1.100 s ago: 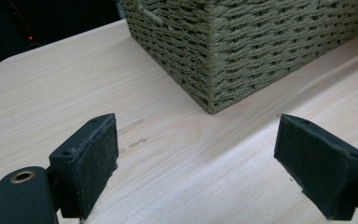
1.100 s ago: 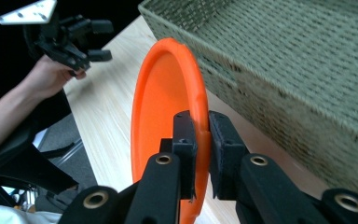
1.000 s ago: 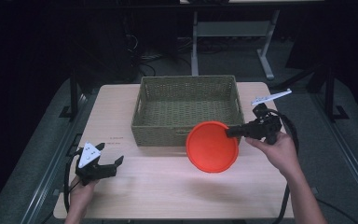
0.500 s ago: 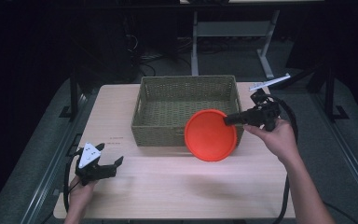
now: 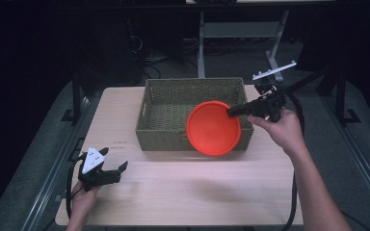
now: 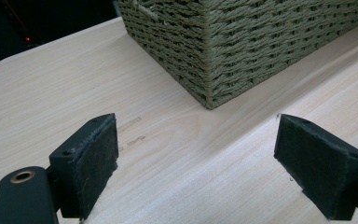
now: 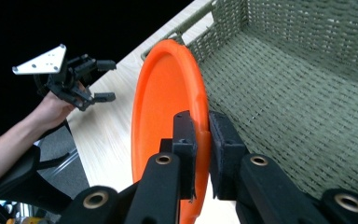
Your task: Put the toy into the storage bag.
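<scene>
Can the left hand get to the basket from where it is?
Probably yes. The left gripper is open with nothing between its fingers, and only bare table lies between it and the basket. The plate is at the far end.

Our way along the worktop [image 5: 183, 192] front lies bare, woven basket [image 5: 192, 113] walls block the middle, orange plate [image 5: 214, 128] covers its near right corner, basket floor open behind it.
</scene>
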A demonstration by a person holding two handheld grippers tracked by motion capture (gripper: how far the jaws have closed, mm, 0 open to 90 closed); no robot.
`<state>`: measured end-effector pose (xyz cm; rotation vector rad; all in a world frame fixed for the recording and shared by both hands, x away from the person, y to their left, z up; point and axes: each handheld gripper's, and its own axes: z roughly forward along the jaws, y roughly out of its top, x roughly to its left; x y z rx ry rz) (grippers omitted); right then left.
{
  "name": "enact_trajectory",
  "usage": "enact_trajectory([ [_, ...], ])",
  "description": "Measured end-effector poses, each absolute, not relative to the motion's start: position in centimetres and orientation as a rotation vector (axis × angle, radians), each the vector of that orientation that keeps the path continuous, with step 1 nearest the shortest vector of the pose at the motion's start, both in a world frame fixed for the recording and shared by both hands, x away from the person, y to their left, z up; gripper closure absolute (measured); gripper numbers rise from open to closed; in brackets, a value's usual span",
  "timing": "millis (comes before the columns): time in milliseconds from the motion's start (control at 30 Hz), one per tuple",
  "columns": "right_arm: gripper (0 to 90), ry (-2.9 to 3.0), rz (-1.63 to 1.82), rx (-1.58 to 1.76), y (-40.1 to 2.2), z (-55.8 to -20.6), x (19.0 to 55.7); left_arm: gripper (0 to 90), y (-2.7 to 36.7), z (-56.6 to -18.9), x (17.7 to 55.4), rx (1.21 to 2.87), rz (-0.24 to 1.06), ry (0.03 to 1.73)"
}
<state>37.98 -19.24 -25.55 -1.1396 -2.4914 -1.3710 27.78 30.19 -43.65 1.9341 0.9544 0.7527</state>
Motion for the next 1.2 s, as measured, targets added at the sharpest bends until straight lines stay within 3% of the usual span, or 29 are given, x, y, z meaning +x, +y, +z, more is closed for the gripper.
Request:
enact_trajectory([
  [667,81.7,-2.481,-1.390,-1.209,-18.0,-22.1,41.9,13.0,30.5,-43.6,27.8,1.916,0.747,0.960],
  [1200,81.7,-2.448,-1.310,-1.348,-16.7,-24.3,46.0,13.0,30.7,-43.6,27.7,1.917,0.755,0.952],
])
